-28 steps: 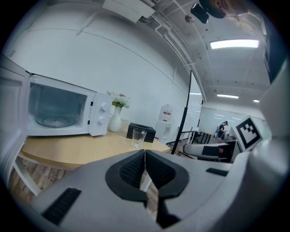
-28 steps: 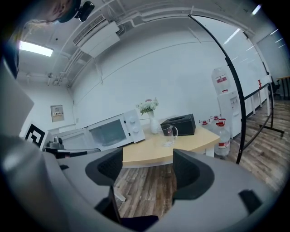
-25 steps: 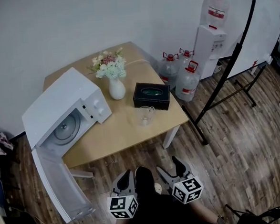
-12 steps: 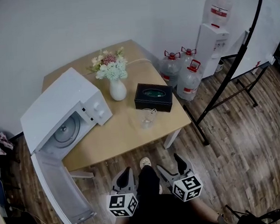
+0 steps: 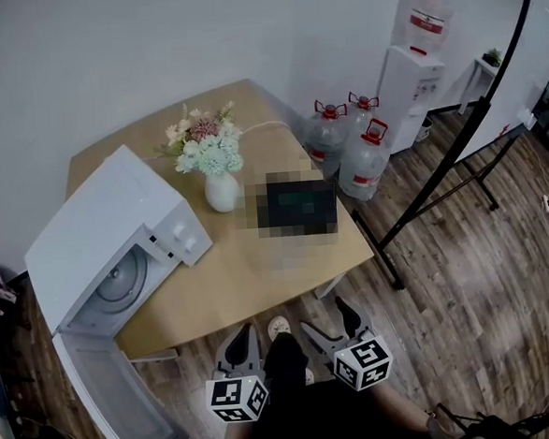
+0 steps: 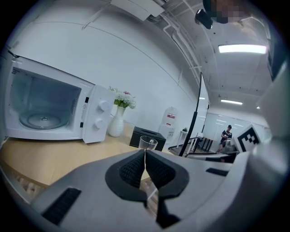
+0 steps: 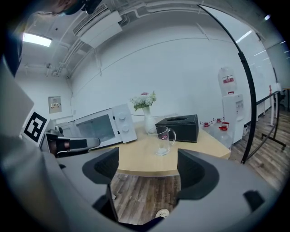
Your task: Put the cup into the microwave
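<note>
- The left gripper (image 6: 145,166) is pointing toward the table (image 6: 41,155) with jaws pressed together, holding nothing;
- The right gripper (image 7: 147,168) is opening its jaws wide, empty;
- The cup (image 7: 162,139) is standing on the table, near the open microwave (image 7: 106,129).

1 clear glass cup (image 7: 161,139) w/ side handle: upright, looks empty, on the light wooden desk (image 7: 136,161) near its front edge. Handle points right in the right gripper view, small red mark on the wall. White boxy microwave (image 5: 116,236) sits at the desk's left end in head view, well apart from the cup. Its door (image 5: 114,399) is swung wide open past the desk edge, w/ the glass turntable (image 5: 119,276) visible inside.
</note>
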Demonstrator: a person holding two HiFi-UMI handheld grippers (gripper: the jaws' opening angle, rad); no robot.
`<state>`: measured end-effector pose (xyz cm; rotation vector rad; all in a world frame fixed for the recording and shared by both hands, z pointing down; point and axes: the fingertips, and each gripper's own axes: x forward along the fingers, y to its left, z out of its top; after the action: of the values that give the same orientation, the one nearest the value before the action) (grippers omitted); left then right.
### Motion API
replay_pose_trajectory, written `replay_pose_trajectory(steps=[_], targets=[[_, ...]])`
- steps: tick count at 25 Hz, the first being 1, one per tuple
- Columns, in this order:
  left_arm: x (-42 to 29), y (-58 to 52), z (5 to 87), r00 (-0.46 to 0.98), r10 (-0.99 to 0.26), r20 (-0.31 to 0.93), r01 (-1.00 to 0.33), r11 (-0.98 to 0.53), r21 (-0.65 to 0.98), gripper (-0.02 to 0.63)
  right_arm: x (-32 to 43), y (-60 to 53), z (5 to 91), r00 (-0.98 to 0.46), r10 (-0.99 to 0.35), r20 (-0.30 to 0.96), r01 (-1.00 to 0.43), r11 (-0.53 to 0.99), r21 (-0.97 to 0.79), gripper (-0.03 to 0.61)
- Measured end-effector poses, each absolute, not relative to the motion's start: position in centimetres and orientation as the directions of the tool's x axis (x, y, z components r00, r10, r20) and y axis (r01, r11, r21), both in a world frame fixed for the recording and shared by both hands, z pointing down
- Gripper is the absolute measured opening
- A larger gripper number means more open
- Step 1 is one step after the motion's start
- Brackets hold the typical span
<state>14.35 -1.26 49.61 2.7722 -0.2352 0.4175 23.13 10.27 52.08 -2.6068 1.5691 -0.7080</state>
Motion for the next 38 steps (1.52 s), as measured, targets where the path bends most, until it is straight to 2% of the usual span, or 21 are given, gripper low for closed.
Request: replay_pose_trajectory(steps=[9,18,38], targets=[[18.1,-4.4,50.3,0.936,-0.122,0.329,-0.228,-0.923,0.309,0.006,27.4,6.0,52.2,0.375,-0.864,0.336,-0.852,-0.464,-0.243,0.360],[21.4,-7.4,51.4,0.926,-0.134,0.353,-0.255,-0.912,0.320,0.006,30.8,2.2,54.3,0.352,-0.860,0.369,-0.868,-0.448,-0.216,0.380],[24.5,-12.8,53.6,0.903,-0.179,0.390,-0.324,-0.880,0.348,0.006,35.0,-4.5,58.3,0.359,-0.849,0.388,-0.868,-0.457,-0.194,0.390]])
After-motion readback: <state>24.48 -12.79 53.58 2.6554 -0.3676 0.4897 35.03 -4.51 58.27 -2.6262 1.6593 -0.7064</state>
